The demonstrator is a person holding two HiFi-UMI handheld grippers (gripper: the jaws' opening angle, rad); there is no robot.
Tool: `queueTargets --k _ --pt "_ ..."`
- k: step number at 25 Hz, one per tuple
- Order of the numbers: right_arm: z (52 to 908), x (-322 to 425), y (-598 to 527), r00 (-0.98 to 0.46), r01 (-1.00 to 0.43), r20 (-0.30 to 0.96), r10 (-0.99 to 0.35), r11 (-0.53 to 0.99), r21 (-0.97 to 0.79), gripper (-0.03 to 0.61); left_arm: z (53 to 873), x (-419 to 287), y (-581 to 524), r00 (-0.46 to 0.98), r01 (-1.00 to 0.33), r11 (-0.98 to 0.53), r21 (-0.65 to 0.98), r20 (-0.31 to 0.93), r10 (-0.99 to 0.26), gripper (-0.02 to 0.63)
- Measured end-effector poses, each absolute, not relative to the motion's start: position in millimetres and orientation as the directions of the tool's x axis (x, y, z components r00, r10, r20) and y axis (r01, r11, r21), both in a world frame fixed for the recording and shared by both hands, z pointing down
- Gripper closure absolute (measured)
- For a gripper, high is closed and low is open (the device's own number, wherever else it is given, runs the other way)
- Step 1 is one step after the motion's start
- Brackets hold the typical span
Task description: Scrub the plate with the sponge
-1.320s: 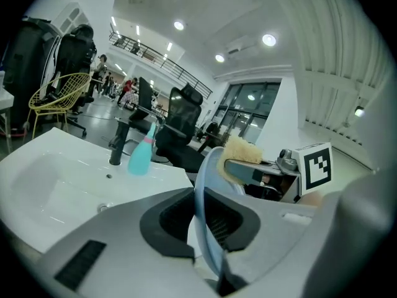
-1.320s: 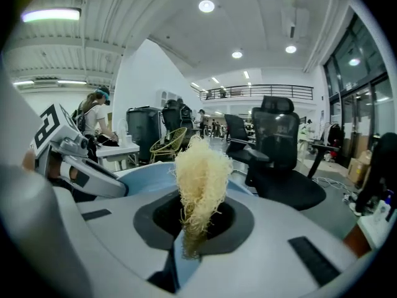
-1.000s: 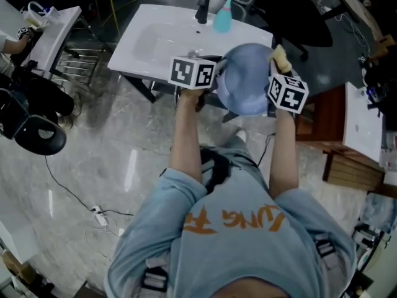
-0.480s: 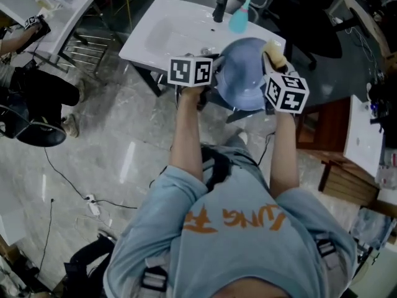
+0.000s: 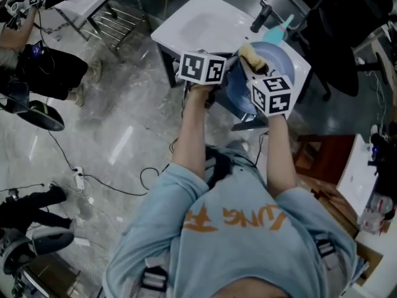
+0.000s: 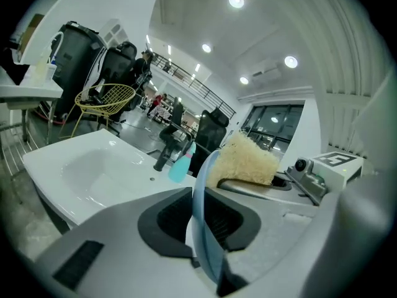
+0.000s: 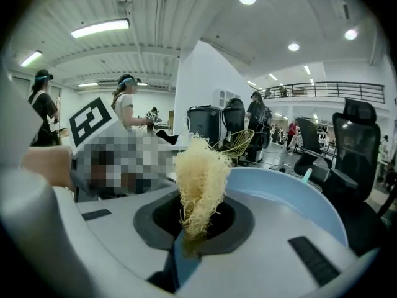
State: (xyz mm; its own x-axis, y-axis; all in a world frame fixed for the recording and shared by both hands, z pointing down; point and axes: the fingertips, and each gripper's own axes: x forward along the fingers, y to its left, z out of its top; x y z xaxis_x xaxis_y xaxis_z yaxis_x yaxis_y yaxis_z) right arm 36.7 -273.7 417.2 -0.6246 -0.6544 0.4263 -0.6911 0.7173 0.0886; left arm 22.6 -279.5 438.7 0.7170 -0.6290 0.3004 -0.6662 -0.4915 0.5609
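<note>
Plate (image 5: 282,58), blue, held edge-on over the white sink (image 5: 205,23), rim pinched in the nearly closed left gripper (image 5: 229,72), right gripper (image 5: 253,64) clamped on the yellow sponge (image 5: 250,53) at its face; scrubbing apparently under way, next wants firm strokes across.

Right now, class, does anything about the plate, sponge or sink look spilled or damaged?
Nothing stands out: left gripper grips the blue plate, right gripper holds the yellow sponge; the white sink shows no spill.
</note>
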Motion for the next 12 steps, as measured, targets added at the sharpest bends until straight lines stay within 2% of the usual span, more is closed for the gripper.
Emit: queueTargets --k 6,12 --pt "429.1 36.7 -277.0 -0.602 -0.699 0.463 -0.651 0.709 0.088 0.543 432.8 10.3 -278.0 0.72 -0.65 -0.497 0.575 0.259 -0.644 0.574" --pt "435.3 67.5 -286.7 -0.543 -0.752 0.487 -0.685 0.654 0.082 0.541 430.7 17.1 -283.6 0.735 -0.628 -0.507 0.59 0.237 -0.635 0.571"
